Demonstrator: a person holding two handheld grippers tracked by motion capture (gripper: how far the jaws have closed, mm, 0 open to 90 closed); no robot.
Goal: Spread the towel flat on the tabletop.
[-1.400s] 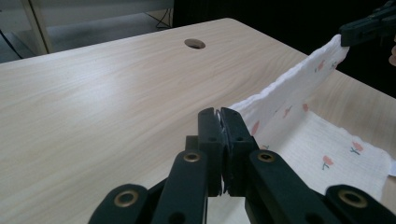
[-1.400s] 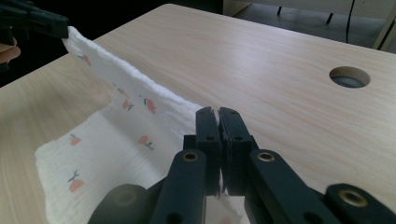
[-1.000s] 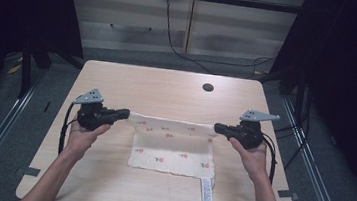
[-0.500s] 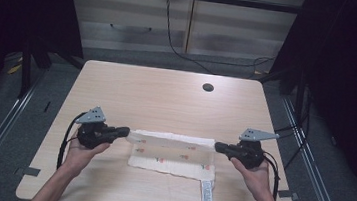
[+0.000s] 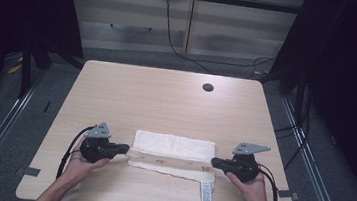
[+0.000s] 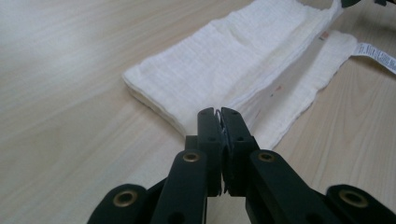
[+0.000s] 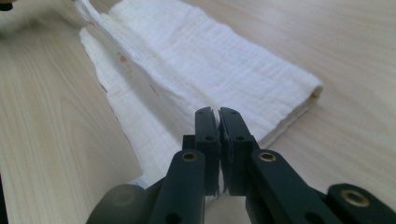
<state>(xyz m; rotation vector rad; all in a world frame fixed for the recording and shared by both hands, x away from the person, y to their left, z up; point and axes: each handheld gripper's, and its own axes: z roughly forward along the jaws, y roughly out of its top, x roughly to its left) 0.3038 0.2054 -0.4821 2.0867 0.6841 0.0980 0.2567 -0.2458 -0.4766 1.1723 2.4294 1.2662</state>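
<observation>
You have the white muslin cloth (image 5: 173,153) pinched at both ends: your left gripper (image 5: 122,149) clamps a thin edge of fabric at the cloth's 9 o'clock end and your right gripper (image 5: 217,162) does the same at its 3 o'clock end, jaws pressed together on the weave in both gripper views. Holding both corners of one edge keeps that layer taut between your hands, which looks like the way to lay a fold straight over the rest of the cloth. The cloth sits near the table's 6 o'clock edge, a long folded strip with small red marks on the lower layer, and its care label (image 5: 205,198) trails toward you from the right end. The light wood table (image 5: 166,99) stretches bare beyond it, with a round cable hole (image 5: 208,87) near 1 o'clock. Farther off stand a pale cabinet (image 5: 140,16), a hanging black cable (image 5: 171,29) and dark surroundings.
</observation>
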